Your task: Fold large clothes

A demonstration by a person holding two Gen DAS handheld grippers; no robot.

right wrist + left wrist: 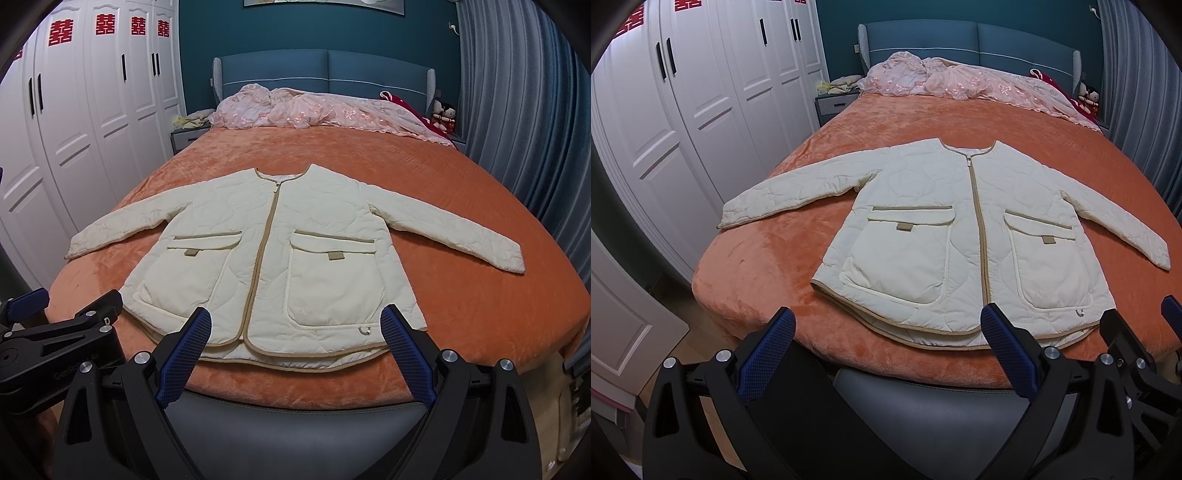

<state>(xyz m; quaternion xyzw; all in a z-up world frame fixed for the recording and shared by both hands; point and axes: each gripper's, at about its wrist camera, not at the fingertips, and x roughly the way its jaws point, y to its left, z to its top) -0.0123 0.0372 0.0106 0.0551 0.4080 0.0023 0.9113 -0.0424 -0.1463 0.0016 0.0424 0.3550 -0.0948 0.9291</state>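
Observation:
A cream quilted jacket [960,229] [280,266] with tan trim lies flat and face up on the orange bed, zipped, both sleeves spread out to the sides. Its hem is nearest me. My left gripper [888,317] hovers open at the foot of the bed, just short of the hem's left half. My right gripper [297,319] is also open, in front of the hem's right half, nothing between its blue pads [184,350]. The right gripper [1137,332] shows at the left wrist view's right edge, and the left gripper [59,317] at the right wrist view's left edge.
The orange blanket [894,122] [461,229] covers the bed. A pink quilt [960,79] [314,110] is bunched by the blue headboard. White wardrobes [683,110] stand left, a grey curtain [517,110] right. A nightstand [834,103] sits beside the bed.

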